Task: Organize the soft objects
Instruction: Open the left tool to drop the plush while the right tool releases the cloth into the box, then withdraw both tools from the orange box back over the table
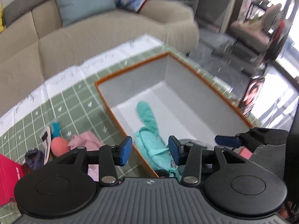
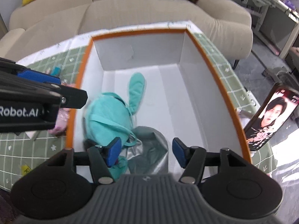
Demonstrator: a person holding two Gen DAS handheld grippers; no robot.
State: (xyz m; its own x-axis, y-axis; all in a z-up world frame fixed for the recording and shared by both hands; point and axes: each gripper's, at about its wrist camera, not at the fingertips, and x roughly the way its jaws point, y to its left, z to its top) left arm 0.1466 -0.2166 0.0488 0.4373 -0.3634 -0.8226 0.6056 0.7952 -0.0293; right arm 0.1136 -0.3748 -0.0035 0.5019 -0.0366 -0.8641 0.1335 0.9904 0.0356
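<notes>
A white box with an orange rim (image 2: 220, 85) stands on the green checked cloth; it also shows in the left wrist view (image 1: 209, 82). Inside lie a teal plush toy with a long ear (image 2: 108, 119), also in the left wrist view (image 1: 149, 128), and a silver-grey soft pouch (image 2: 149, 149). My right gripper (image 2: 145, 152) is open and empty above the pouch. My left gripper (image 1: 149, 150) is open and empty above the box's left wall; it shows in the right wrist view (image 2: 37, 93). A pink cloth (image 1: 84, 140), a pink ball (image 1: 58, 144) and a dark purple soft item (image 1: 34, 158) lie left of the box.
A beige sofa (image 1: 93, 37) with a light blue cushion (image 1: 82, 0) stands behind the table. A photo card (image 2: 271, 119) leans right of the box. A red box (image 1: 9, 173) sits at the left edge. A small blue toy (image 1: 56, 128) and a white device (image 1: 46, 141) lie on the cloth.
</notes>
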